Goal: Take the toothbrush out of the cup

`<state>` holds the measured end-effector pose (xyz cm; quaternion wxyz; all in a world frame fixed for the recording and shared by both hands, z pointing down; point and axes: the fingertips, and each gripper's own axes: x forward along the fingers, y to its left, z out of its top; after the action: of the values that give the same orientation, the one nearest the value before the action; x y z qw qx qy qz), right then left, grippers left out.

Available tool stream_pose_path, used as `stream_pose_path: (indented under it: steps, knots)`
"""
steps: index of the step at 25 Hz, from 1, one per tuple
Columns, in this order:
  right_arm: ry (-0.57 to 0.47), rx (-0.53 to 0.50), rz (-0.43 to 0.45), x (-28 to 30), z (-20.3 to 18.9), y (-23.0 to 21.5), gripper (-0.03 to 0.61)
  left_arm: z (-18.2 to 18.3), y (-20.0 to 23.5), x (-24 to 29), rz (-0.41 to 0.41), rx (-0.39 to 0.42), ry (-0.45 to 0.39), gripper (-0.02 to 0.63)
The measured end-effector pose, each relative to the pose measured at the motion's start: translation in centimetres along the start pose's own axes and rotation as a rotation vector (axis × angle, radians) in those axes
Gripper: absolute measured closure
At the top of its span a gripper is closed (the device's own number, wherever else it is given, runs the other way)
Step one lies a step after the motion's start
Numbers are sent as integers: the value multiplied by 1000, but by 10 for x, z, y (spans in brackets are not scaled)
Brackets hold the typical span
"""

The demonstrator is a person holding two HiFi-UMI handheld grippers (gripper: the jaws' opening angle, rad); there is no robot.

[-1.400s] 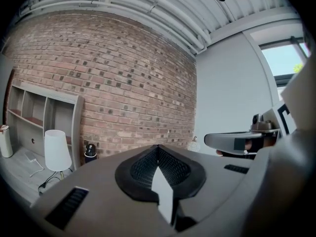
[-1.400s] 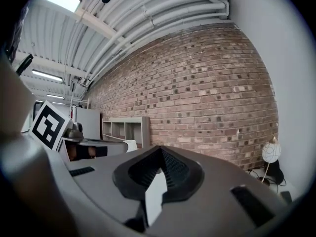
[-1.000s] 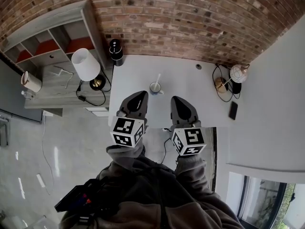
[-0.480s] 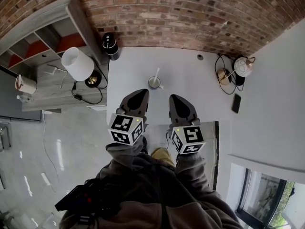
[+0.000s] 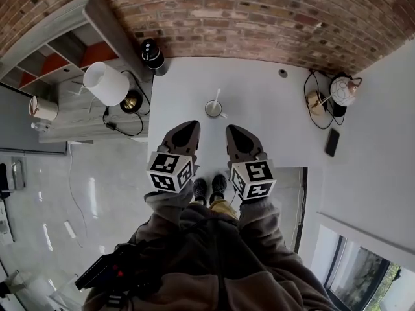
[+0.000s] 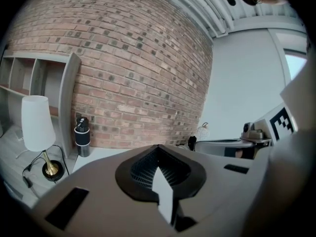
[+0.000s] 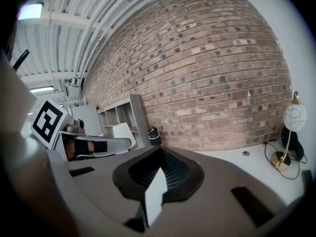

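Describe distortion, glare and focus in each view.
Head view: fisheye bows the brick wall; pale glare streaks on the floor. Left gripper view: wall curved, dark corners, near jaws soft. Right gripper view: same curvature, ceiling light blown out.

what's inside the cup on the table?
One white toothbrush stands in the cup, its top end sticking out past the rim. Its lower end is hidden by the cup wall; other contents can't be made out.

Brick wall [image 5: 259, 18], white table [image 5: 259, 122]
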<state>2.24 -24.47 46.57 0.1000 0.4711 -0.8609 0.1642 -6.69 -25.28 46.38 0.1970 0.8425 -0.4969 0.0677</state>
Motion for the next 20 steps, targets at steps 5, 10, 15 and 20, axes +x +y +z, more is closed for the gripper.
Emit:
stream_pose_path:
  steps: [5,10,15,20]
  knots:
    - [83,43,38,19,-38,-7,577,-39,18,11,55,-29,97,611]
    - [177,32,43,33,-74,-20,577,-74,33,24,94,-68,169,610]
    - [226,26,51,46,-93,-29,577,-96,45,36,114,-86,209,609]
    - [267,33,57,60,-112,-35,577,-119,55,42,127,-113,250,611]
